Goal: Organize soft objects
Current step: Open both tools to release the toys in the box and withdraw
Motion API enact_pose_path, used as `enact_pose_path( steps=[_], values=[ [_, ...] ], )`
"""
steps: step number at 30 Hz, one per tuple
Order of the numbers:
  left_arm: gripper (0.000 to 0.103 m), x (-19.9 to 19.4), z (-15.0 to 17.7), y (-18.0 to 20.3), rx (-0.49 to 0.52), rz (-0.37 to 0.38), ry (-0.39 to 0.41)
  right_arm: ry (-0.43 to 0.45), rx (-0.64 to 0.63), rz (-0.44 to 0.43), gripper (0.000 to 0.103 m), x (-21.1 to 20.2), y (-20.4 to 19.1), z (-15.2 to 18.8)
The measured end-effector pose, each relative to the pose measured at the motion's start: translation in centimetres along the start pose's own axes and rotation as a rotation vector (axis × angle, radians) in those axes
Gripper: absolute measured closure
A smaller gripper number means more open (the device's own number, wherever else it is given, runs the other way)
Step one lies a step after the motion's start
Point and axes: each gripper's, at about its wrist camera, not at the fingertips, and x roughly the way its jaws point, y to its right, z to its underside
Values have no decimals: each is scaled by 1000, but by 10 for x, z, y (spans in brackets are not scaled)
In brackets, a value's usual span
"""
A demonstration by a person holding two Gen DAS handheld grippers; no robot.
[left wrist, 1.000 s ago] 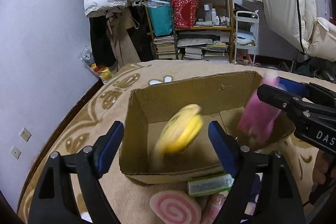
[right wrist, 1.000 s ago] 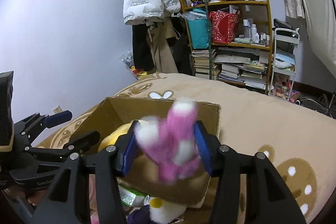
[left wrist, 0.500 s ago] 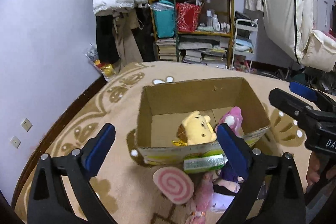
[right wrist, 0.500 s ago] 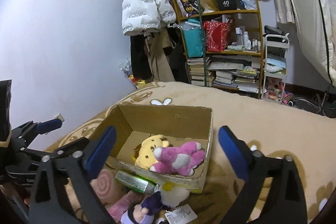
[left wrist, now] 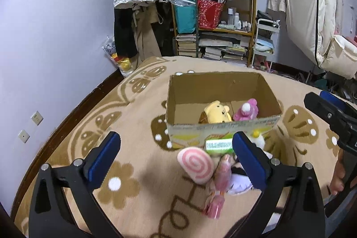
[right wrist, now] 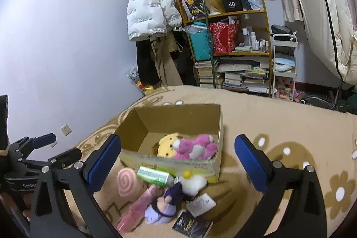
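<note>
Yellow plush (left wrist: 217,112) and pink plush (left wrist: 246,112) lie in box (left wrist: 214,84)

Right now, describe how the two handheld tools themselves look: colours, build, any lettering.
Both look alike. The left tool has a black frame of angular struts with silver screw heads, ending in two flat fingers faced with blue pads. The right tool is built the same, with blue pads. White lettering runs along each black body, only partly legible. No cables or sleeves show.
</note>
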Motion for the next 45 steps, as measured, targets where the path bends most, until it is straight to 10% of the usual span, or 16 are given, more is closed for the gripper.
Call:
enact_pose_path(
  steps=[45],
  values=[
    [3, 103, 25, 10, -43, 28, -237, -303, 19, 45, 2, 82, 4, 59]
  ],
)
